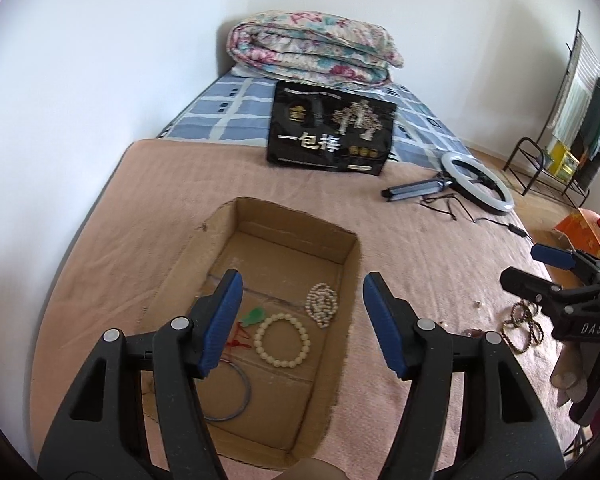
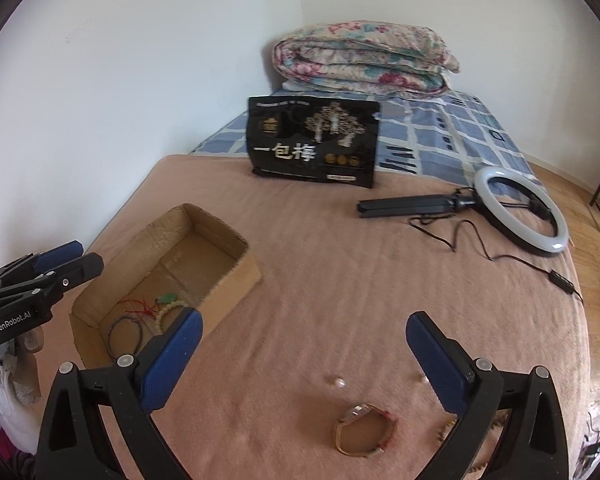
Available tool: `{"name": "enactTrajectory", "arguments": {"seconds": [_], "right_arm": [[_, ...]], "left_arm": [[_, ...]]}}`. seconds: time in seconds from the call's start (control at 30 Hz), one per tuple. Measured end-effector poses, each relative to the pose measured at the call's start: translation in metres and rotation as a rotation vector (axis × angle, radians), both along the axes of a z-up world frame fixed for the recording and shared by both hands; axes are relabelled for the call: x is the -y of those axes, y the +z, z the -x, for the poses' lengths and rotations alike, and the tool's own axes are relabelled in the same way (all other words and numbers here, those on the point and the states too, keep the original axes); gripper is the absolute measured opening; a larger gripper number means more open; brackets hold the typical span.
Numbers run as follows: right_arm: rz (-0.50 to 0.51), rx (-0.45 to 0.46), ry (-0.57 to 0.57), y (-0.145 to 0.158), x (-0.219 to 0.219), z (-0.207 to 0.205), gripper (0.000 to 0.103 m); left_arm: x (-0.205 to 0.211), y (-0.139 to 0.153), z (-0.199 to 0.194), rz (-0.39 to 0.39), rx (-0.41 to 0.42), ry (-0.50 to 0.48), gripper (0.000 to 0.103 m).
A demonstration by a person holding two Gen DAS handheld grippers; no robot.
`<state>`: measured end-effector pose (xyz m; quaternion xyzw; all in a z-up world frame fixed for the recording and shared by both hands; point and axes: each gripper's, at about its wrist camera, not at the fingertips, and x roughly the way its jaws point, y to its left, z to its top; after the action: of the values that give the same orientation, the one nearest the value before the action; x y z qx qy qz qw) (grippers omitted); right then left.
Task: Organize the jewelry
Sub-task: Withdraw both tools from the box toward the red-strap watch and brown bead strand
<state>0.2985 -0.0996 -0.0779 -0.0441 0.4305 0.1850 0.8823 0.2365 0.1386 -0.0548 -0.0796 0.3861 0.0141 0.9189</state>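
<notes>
A shallow cardboard box (image 1: 284, 240) sits open on the pink blanket (image 1: 180, 184) of the bed, in the lower centre of the left wrist view. Four pieces of jewelry lie on its floor: one cream bead bracelet (image 1: 283, 340) with large round beads, one coiled strand of small pale beads (image 1: 322, 304) just above and right of it, one green pendant (image 1: 255, 315) on a tangled red cord at its left, and one thin grey bangle (image 1: 240, 396) lower in the frame.

The left tongs (image 1: 302, 324) hover over the box with both blue pads wide apart and nothing between them. At the right edge of that view, one bundle of dark brown bead bracelets (image 1: 524, 326) lies on the blanket beside the right tongs (image 2: 304, 364).

In the right wrist view these tongs stand fully spread, empty. Below them, in the lower centre, lies one wristwatch (image 2: 364, 432) with a gold-toned looped band; two small pale pearls (image 2: 339, 382) rest apart just above it.

Further up the bed: one black printed bag (image 2: 314, 142), one ring light (image 2: 520, 210), one folded floral quilt (image 2: 364, 58).
</notes>
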Motion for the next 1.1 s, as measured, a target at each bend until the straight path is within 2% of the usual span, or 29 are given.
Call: {"name": "enactTrajectory", "arguments": {"seconds": [0.27, 0.6, 0.87, 1.1], "right_arm": [[0.006, -0.005, -0.108, 0.002, 0.063, 0.005, 0.103], [0.01, -0.03, -0.239, -0.011, 0.134, 0.011, 0.103], [0.024, -0.041, -0.292, -0.022, 0.168, 0.014, 0.103], [0.029, -0.099, -0.318, -0.042, 0.193, 0.011, 0.103]], "left_arm": [[0.03, 0.001, -0.003, 0.015, -0.006, -0.049, 0.064], [0.069, -0.004, -0.006, 0.024, -0.029, -0.115, 0.064], [0.106, -0.014, -0.01, 0.02, -0.053, -0.174, 0.064], [0.132, -0.031, -0.014, 0.005, -0.092, -0.221, 0.064]]}}
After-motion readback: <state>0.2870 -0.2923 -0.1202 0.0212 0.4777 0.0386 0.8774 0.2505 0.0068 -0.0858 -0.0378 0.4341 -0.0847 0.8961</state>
